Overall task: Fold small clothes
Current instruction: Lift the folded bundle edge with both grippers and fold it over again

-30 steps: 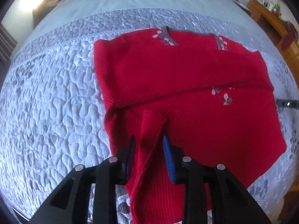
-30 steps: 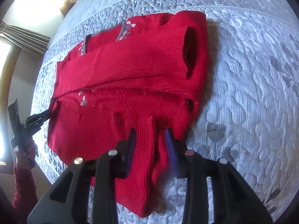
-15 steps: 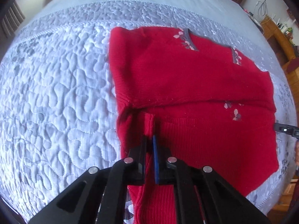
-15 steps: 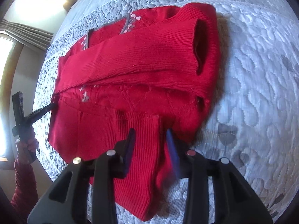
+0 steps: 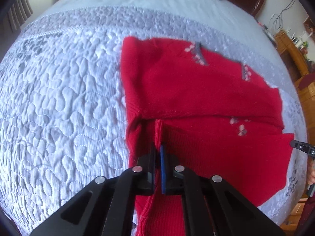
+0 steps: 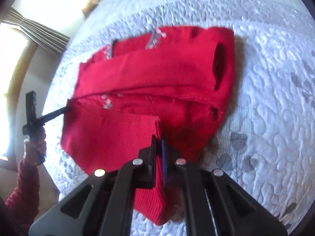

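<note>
sleeves lie folded across red sweater (image 5: 196, 98) | my left gripper (image 5: 157, 147) and right gripper (image 6: 158, 139) both pinch its hem | bottom-to-top fold left

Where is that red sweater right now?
The red sweater lies partly folded on the grey quilted bedspread, filling the middle of both wrist views. Its near hem is pinched at two spots by the left gripper and the right gripper.

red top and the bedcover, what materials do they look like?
Red top: looks like soft knit, wool or acrylic, matte; ribbed rows show along the hem. Bedcover: looks like quilted woven fabric, light grey with a slight sheen; stitched wavy lines puff it up.
</note>
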The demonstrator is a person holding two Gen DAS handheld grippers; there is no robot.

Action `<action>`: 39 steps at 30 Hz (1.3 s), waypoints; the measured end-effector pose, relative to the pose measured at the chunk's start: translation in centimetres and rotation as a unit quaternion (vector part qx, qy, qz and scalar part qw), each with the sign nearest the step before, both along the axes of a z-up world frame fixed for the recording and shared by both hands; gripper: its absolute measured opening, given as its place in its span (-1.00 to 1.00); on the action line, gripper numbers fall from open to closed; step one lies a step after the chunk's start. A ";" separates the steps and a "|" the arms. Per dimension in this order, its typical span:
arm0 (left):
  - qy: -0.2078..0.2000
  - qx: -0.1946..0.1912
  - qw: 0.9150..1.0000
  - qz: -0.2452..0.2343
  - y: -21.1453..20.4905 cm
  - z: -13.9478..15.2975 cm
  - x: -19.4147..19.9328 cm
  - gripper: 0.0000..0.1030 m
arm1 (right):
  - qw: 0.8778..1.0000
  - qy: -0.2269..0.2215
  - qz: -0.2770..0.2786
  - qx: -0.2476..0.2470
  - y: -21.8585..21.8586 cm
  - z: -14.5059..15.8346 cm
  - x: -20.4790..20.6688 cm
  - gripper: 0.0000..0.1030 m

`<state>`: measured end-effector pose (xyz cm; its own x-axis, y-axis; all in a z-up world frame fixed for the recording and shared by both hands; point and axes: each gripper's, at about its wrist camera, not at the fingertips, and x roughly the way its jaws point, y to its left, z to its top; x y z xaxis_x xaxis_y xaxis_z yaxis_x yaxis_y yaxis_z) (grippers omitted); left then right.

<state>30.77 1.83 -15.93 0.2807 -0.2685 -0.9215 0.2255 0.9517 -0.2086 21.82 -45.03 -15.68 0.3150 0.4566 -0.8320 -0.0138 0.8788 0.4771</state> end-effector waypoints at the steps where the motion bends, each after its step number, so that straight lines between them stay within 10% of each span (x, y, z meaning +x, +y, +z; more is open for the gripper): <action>1: -0.007 -0.005 1.000 -0.001 0.0 0.5 -0.2 -0.93 | 1.000 -0.006 -0.003 0.003 -0.3 0.5 -0.1 -0.94; 14: -0.093 -0.025 0.994 0.052 -1.9 7.0 10.5 -0.93 | 0.994 -0.076 -0.076 -0.005 -3.9 7.1 9.2 -0.94; 30: -0.016 0.048 0.996 0.070 -5.2 -4.2 19.1 -0.91 | 0.987 0.043 -0.122 -0.092 -5.3 -4.5 19.4 -0.93; 33: -0.022 0.058 0.996 0.062 -5.3 -4.1 18.7 -0.84 | 0.986 0.042 -0.127 -0.096 -5.2 -5.1 19.2 -0.83; 39: -0.010 0.046 0.996 0.076 -1.5 -0.2 15.1 -0.03 | 0.989 0.010 -0.116 -0.090 -6.0 -1.5 14.6 -0.18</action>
<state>45.89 0.37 -16.13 0.3306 -0.1369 -0.9338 0.0810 0.9899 -0.1165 36.44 -51.00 -17.13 0.3762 0.2177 -0.9006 0.2065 0.9278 0.3105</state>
